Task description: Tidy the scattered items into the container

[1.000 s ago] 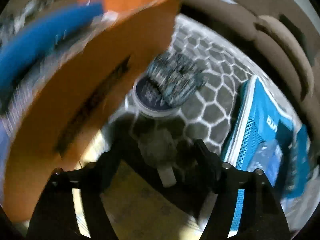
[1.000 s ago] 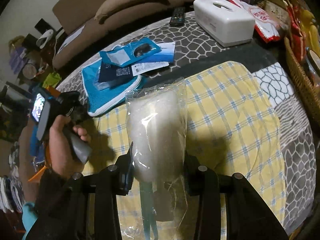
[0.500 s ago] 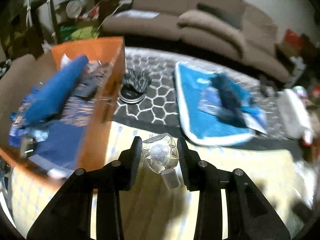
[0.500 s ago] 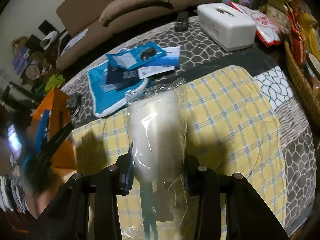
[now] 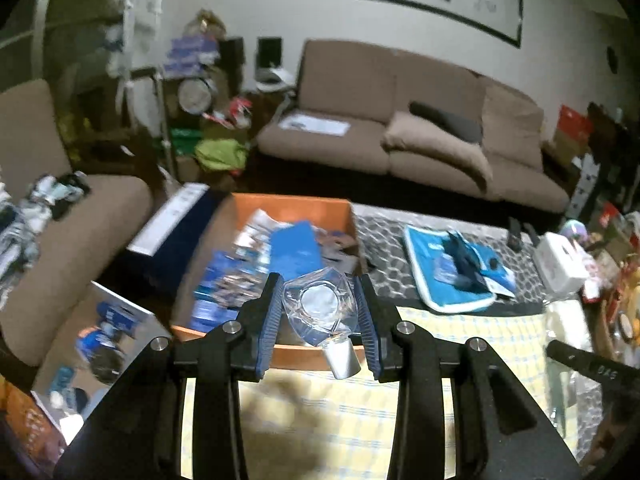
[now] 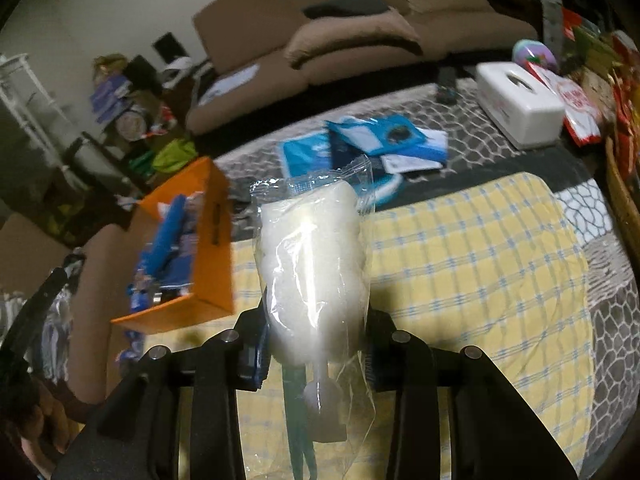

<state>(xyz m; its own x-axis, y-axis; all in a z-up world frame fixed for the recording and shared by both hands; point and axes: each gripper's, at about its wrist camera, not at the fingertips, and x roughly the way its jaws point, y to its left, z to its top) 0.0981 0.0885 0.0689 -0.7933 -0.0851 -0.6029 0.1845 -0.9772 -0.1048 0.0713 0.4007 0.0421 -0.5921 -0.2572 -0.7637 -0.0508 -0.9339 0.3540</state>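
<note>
My left gripper [image 5: 318, 308] is shut on a clear faceted stopper-like piece [image 5: 320, 308] and holds it in front of the near wall of the orange box [image 5: 296, 206], which holds blue packets. My right gripper [image 6: 314, 320] is shut on a white puff in a clear plastic bag [image 6: 312, 264] above the yellow checked cloth [image 6: 480, 264]. The orange box [image 6: 208, 240] stands to the left of it in the right wrist view. A blue mesh pouch with packets [image 5: 452, 272] lies on the grey patterned cover; it also shows in the right wrist view [image 6: 380, 140].
A white tissue box [image 6: 520, 100] and snack bags [image 6: 580, 108] stand at the table's right. A remote [image 6: 446, 84] lies near the far edge. A brown sofa [image 5: 400, 128] is behind, an armchair [image 5: 60, 232] at left. A wicker basket rim [image 6: 624, 200] is at right.
My left gripper rose and tilted up with the clear piece, so the orange box now lies straight ahead. My right gripper swung left with the bag toward the box.
</note>
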